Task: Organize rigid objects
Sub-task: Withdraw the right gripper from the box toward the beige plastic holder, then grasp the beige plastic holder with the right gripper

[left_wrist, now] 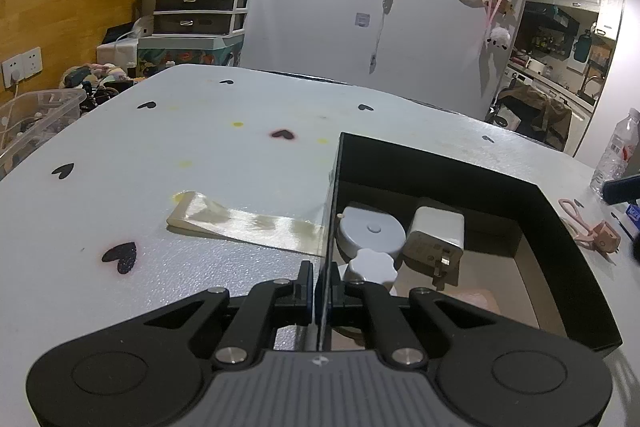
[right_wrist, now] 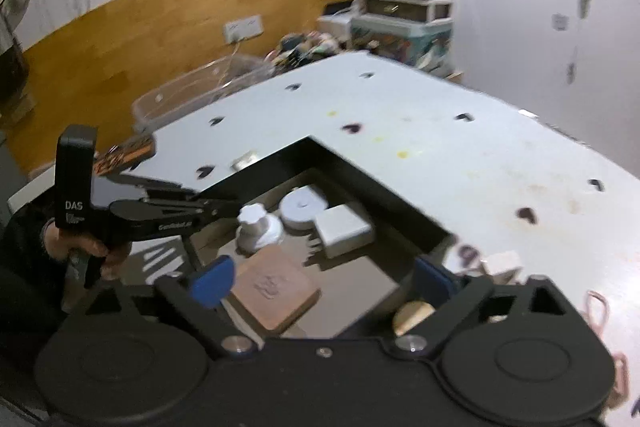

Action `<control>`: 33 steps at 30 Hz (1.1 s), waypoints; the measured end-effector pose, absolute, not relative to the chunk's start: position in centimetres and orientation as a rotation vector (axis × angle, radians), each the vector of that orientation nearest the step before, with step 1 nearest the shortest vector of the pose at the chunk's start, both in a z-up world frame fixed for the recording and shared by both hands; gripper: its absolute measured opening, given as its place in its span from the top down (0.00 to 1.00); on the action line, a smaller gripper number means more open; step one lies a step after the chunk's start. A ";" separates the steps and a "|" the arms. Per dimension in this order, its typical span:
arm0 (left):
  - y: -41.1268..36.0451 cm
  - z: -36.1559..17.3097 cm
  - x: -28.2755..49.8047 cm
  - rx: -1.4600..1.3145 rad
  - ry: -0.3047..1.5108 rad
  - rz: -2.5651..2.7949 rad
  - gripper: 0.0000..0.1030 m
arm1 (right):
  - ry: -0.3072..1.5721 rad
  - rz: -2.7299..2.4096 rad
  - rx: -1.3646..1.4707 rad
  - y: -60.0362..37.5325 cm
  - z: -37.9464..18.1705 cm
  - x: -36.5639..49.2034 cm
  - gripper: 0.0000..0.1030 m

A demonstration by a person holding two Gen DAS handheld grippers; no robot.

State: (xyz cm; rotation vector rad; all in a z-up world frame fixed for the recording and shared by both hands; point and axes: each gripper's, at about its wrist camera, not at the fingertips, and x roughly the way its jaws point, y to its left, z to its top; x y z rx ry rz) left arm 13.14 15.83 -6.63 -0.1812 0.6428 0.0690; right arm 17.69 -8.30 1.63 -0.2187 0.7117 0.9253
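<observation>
Black card is what I am pinching on my left: my left gripper (left_wrist: 323, 291) is clamped tight on the near stretch of the box's left wall (left_wrist: 330, 227), steadying the black box (left_wrist: 560, 223) on the white table (left_wrist: 180, 155). Inside, going from that wall rightward, I am seeing the small white scalloped-cap bottle (left_wrist: 370, 265), the round white tape-measure case (left_wrist: 370, 229) behind it, then the white plug charger (left_wrist: 434, 239) leaning toward the back. In the right wrist view a tan square pad (right_wrist: 276, 287) is lying on the floor of the box, nearest me.

My right gripper (right_wrist: 324, 281) is standing wide with nothing between its blue pads (right_wrist: 212, 281), hovering over the near right part of the box. The view is blurred, so fine detail there is doubtful.

I judge the step in hand is fetching the next loose piece. To do it well I should be keeping the left clamp still so the box does not skid, and lifting the right clear of the wall before swinging out.

Room for moving: the table's left half is open apart from a strip of glossy tape (left_wrist: 248, 223). On the right, past the box, a pink looped cord (left_wrist: 576, 219) and a clear water bottle (left_wrist: 618, 151) are sitting close to the table edge, so reaches there want care.
</observation>
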 end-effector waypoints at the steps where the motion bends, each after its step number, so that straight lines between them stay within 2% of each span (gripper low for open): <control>1: 15.8 -6.6 13.1 -0.181 0.643 0.070 0.94 | 0.700 0.907 -0.213 -8.7 1.7 17.5 0.00; 16: 15.7 -6.4 13.0 -0.180 0.646 0.081 0.94 | 0.645 0.609 -0.020 -15.2 -2.1 16.4 0.00; 25: 15.7 -6.4 13.0 -0.179 0.647 0.081 0.94 | 0.646 0.416 0.001 -17.0 -5.1 20.2 0.00; 33: 15.7 -6.4 13.0 -0.176 0.649 0.082 0.94 | 0.706 0.404 0.114 -16.3 -7.1 25.3 0.11</control>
